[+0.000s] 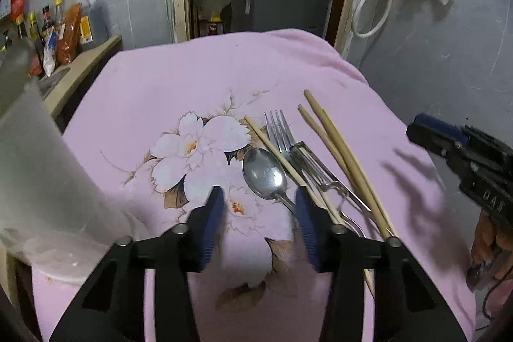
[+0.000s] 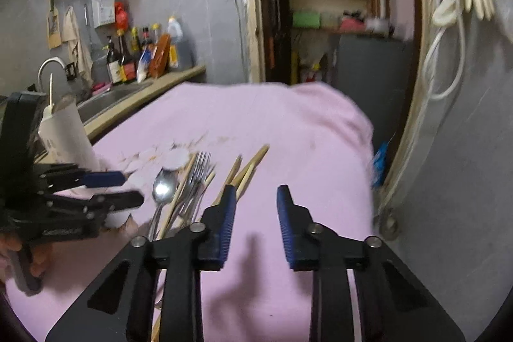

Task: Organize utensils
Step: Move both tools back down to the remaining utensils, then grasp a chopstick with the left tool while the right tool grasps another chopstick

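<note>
Just ahead of the left gripper [image 1: 258, 197], on the pink cloth [image 1: 179, 79], lay one spoon [image 1: 264, 173], one fork [image 1: 280, 130] and four chopsticks [image 1: 333, 143] (one slanting across the fork). Its jaws stood apart, pinching nothing. Left of the right gripper [image 2: 255, 191] sat that same pile; its jaws gaped too, nothing between them. One pale cup [image 2: 67, 133] stood beyond the left gripper.

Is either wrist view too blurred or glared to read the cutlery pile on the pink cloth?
Left wrist view: spoon, fork and chopsticks are sharp; hard shadows fall right of them, straight lines bow near the rim. Right wrist view: motion blur smears the pile, a bright glare spot sits on the spoon, and a gripper shadow darkens the cloth.
</note>
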`<state>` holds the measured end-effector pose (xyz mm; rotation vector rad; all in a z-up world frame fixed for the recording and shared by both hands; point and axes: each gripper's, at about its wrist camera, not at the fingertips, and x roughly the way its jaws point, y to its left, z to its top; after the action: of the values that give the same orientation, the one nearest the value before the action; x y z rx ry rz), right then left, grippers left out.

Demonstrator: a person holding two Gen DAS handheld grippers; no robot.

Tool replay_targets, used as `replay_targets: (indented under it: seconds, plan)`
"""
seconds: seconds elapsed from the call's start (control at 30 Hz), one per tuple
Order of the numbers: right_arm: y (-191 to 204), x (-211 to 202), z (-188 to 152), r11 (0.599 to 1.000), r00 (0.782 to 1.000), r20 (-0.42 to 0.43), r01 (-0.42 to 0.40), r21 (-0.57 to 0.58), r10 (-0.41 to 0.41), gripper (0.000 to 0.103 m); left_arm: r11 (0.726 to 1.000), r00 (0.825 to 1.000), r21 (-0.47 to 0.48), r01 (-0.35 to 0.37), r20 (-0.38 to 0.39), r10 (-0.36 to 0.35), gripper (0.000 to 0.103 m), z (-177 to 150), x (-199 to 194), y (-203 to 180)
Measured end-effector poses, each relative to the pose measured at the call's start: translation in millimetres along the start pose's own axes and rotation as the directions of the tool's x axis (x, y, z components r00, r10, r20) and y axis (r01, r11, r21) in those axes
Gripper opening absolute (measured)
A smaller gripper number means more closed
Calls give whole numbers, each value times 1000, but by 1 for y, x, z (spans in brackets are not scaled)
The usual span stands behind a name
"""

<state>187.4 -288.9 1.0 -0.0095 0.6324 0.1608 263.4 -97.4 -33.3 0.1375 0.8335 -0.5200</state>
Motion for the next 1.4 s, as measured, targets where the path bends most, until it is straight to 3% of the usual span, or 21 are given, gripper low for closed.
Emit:
replay_targets:
  seconds: [0.13,0.37,0.7,0.83,0.97,1.23,1.4]
  plan:
    - [5,14,-2,999,998,-58,-41,-15,40,16,999,999,-31,15,-31,-16,30,4,6,8]
    - [9,39,-1,994,978,-176,-110,5,109,15,993,996,-109,39,-71,-47,30,15,19,23]
    - [9,55,1,996,959,-271,-86,-18,78,15,988,995,-144,59,-76,-70,27,27,30,30]
    - [15,62,3,997,956,-291,-58,-58,39,15,983,994,-167,73,-64,-85,14,27,31,32]
    - [6,70,9,996,944,-319,-84,-2,79,15,976,991,-186,111,-56,-123,4,29,33,33]
    - [-4,66,10,987,938,-320,-100,123,135,5,979,992,-160,127,4,-128,0,31,17,23]
    - [-6,56,10,984,940,-310,-98,150,141,3,991,991,-81,111,79,-105,0,29,-7,7]
